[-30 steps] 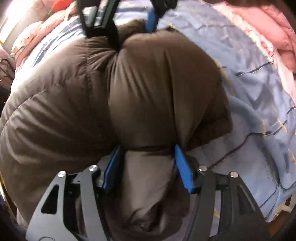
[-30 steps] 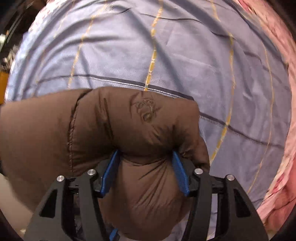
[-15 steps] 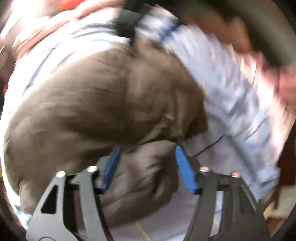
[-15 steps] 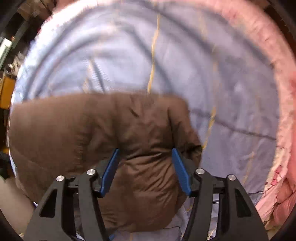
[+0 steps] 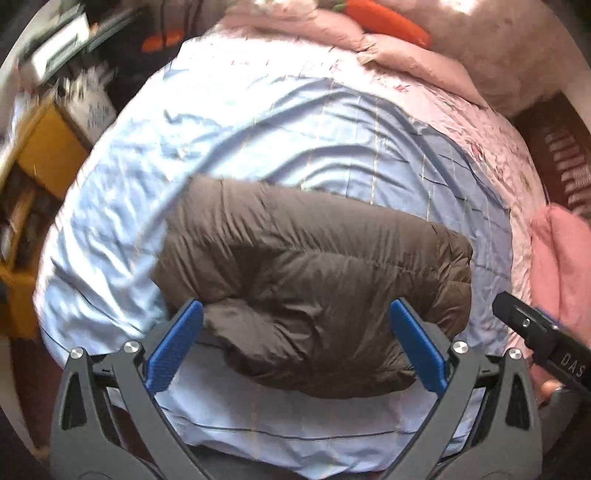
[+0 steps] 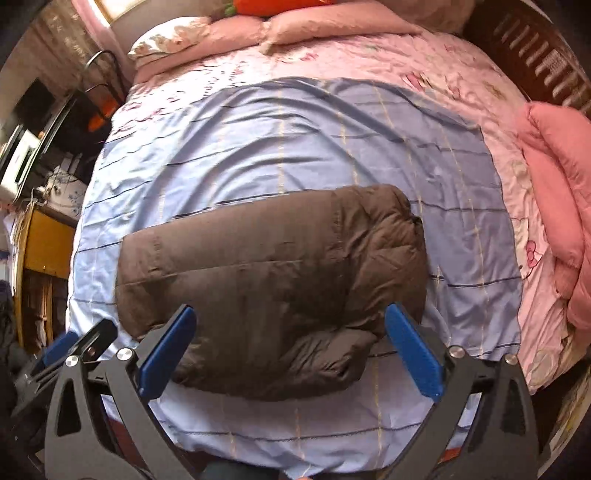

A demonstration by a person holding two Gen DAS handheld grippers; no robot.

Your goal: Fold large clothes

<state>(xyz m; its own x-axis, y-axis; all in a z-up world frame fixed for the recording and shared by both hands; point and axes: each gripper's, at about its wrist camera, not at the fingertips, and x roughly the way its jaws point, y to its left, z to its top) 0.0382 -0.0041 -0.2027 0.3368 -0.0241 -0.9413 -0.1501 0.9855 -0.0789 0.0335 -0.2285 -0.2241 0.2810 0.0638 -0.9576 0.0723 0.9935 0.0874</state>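
A brown puffer jacket (image 5: 314, 291) lies folded into a thick, rounded bundle on a light blue striped sheet (image 5: 258, 140) spread over the bed. In the right wrist view the jacket (image 6: 273, 280) sits toward the near edge of the sheet (image 6: 295, 147), with one fold bulging at its near right corner.

The left tongs (image 5: 301, 345) hang above the jacket, pointing steeply down; their jaws are opening, spread wide, with the blue pads clear of the fabric and nothing gripped. The right tongs (image 6: 290, 347) stand the same way over the bundle, jaws opening and wide, holding nothing. In the right wrist view the left tongs show at the near left edge; in the left wrist view a black part of the right tongs shows at the near right.

Under the blue sheet lies a pink patterned bedspread (image 6: 424, 62). A folded pink quilt (image 6: 561, 206) rests along the right side of the bed. Pink pillows (image 6: 295, 27) lie at the far end, with an orange carrot-shaped plush (image 5: 384, 20) beside them. A yellow cabinet (image 6: 46, 243) stands left of the bed.
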